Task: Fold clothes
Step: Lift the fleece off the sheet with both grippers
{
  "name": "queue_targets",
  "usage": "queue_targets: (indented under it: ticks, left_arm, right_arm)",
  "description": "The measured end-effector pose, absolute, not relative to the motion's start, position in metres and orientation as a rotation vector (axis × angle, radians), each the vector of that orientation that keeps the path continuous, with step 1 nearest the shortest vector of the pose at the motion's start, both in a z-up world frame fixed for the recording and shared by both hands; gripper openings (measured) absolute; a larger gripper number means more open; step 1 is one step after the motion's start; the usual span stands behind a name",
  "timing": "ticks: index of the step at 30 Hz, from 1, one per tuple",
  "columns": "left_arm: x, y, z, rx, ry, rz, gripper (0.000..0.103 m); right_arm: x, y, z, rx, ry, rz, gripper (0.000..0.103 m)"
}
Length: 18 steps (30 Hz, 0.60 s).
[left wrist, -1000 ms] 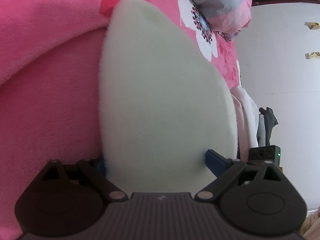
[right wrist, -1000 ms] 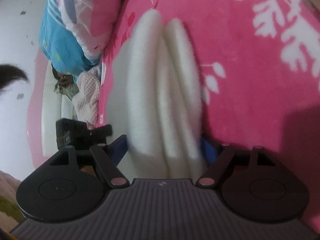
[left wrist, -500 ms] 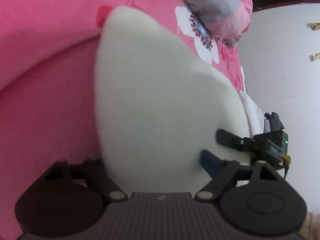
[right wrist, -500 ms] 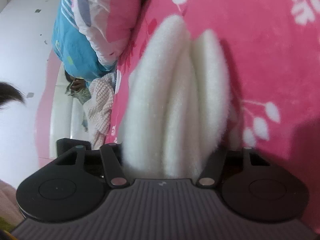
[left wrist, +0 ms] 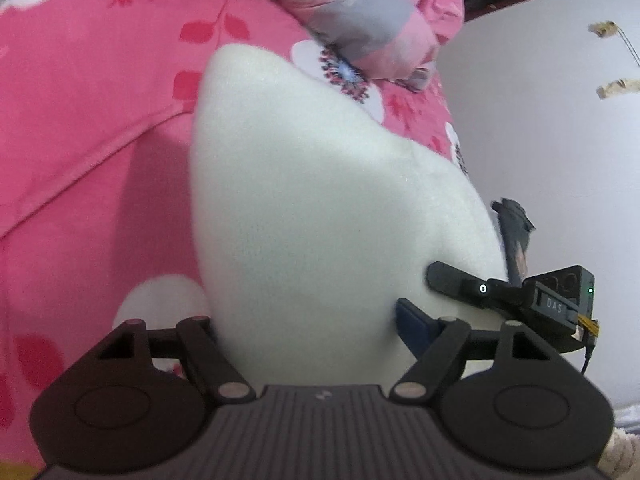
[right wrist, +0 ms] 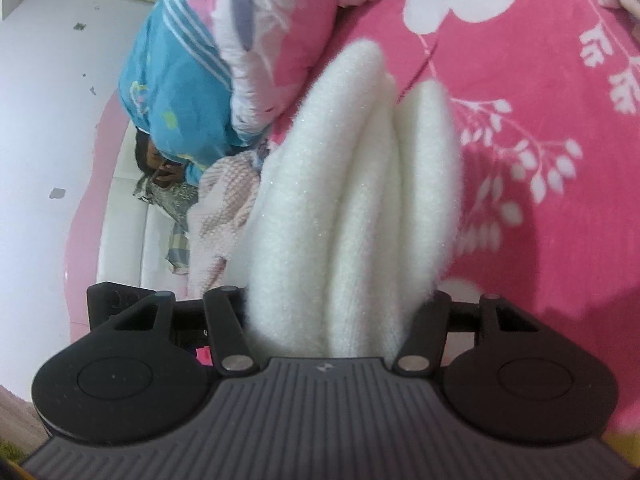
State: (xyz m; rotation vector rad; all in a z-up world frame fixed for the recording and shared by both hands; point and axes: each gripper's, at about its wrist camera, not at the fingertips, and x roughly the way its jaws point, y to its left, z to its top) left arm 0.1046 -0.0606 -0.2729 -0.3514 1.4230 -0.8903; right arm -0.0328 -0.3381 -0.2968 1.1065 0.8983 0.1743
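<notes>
Both grippers have risen, carrying the white fleece garment (left wrist: 320, 208) up off the pink floral bedspread (left wrist: 88, 92), which now looks further below than a second ago. Jaws on each tool have just been closing, with fleece between them. The left gripper (left wrist: 308, 320) is clamped on one broad end of the bundle; the right gripper (right wrist: 336, 312) pinches several stacked folds (right wrist: 360, 184). The garment hangs between the tools just above the bed, its long axis running away from each camera and tapering toward the pillows (right wrist: 224, 40). I judge the main risk is a fold slipping: the thick, springy layers could slide from the right grip and open the stack.
</notes>
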Motion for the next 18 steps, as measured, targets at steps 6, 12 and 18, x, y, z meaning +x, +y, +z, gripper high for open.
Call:
queue_targets:
  ticks: [6,12,18]
  left_arm:
    - [0.085,-0.044,-0.198,-0.302,1.400,-0.926,0.079]
    - [0.062,-0.053,-0.131,-0.193,1.366,-0.999,0.079]
    - [0.030,-0.068,-0.086,-0.113,1.316,-1.037,0.079]
  right_arm:
    - [-0.067,-0.308,-0.222,1.093,0.848,0.150,0.056]
    - [-0.116,-0.294,-0.157,1.075,0.749,0.096,0.056]
    - [-0.162,-0.295,-0.117,1.094,0.656,0.056,0.056]
